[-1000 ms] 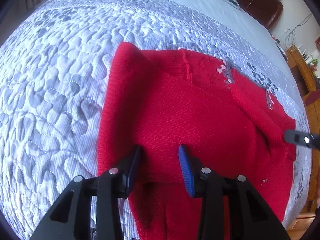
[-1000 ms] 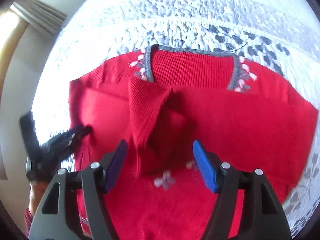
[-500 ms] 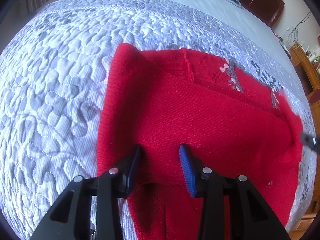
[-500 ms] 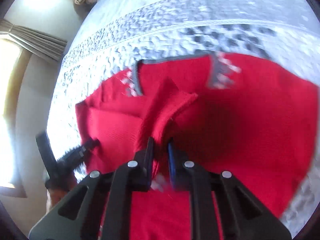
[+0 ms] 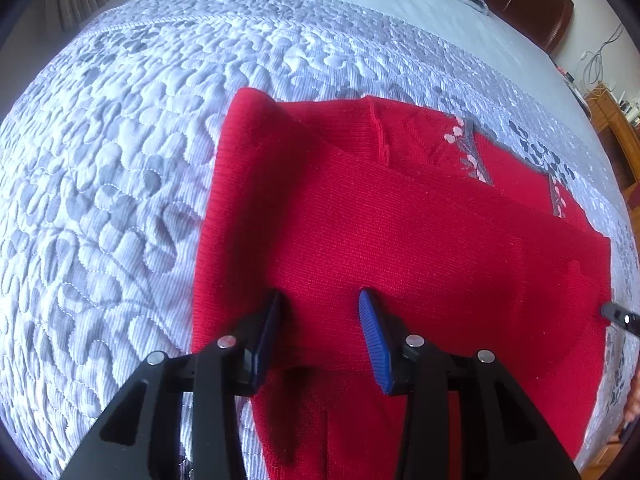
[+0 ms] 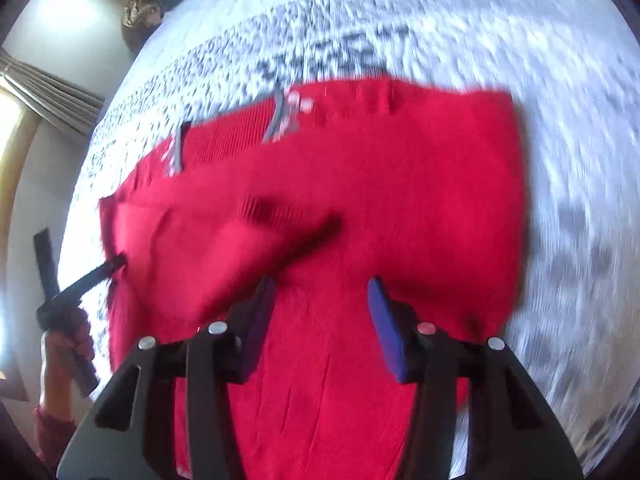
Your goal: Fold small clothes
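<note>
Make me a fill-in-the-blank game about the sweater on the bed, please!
1. The sweater is the colour ____.
2. It lies on a quilted ____ with a grey leaf pattern.
3. The trim around the sweater's neck is ____.
4. In the right wrist view, the left gripper touches the sweater's ____ edge.

Missing words: red; bedspread; grey; left

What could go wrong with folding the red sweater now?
The right gripper is opening just above the red sweater. The sleeve fold beside it looks loose and puffy, so it might flop back open. The left gripper hangs open over the other side, so nothing pins the sweater, and a nudge may slide it on the quilt.
</note>
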Motion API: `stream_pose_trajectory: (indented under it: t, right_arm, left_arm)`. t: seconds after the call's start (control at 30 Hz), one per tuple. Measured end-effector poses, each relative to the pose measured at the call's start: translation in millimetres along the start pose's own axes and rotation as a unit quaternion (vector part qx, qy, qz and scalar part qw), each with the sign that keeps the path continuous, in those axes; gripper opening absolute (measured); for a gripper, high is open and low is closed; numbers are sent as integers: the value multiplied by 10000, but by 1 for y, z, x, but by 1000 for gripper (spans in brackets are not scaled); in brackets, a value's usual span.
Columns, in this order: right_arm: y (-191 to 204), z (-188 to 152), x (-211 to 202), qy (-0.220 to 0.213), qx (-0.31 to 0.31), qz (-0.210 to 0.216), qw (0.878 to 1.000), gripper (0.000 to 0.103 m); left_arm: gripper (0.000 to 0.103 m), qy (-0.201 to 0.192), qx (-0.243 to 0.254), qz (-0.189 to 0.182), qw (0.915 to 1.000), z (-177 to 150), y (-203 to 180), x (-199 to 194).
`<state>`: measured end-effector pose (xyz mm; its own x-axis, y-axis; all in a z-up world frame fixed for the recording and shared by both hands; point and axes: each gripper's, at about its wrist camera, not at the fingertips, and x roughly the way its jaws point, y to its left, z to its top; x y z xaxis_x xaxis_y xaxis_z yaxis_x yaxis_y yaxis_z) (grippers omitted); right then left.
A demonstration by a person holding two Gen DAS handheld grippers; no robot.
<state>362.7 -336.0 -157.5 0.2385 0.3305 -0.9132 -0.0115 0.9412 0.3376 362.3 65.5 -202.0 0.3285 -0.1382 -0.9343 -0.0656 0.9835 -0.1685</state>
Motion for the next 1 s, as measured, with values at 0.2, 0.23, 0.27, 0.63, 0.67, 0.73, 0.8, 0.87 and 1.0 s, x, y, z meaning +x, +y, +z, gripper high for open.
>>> stream_pose_trajectory:
  t: [0.2,0.23,0.27,0.63,0.67,0.73,0.8,0.87,1.0]
  right_arm:
    - [-16,12,18,339,637,1109,9912,66]
    - [-17,14,20,352,739,1154,9899,63]
    - [-16,16,21,363,779,1159,9895,48]
    - [12,-14,-35,91,1038,1831,9776,7]
    - [20,-20,-47,87,989,1914,9765,7]
    - [39,-26,-68,79,939,2046,9743,7]
    - [53,-20,-84,-37,939,2025,9747,21]
    - [58,-7,-90,-264,754,1519,9852,65]
    - [31,7,-73,-370,683,452,9960,58]
  left_arm:
    - [42,-3,46,-22,10000,0,2,1]
    - [42,-17,51,-13,10000,0,1,1]
    - [42,-29,52,-2,10000,0,1,1]
    - [43,-95,96,-26,9999,-2,2,2]
    - [43,-102,99,-20,9999,-2,2,1]
    - [43,-105,81,-22,9999,-2,2,2]
    - [43,-104,71,-15,9999,-2,1,2]
    - [43,-101,60,5,9999,-1,1,2]
    - [44,-104,45,29,9999,0,-1,3]
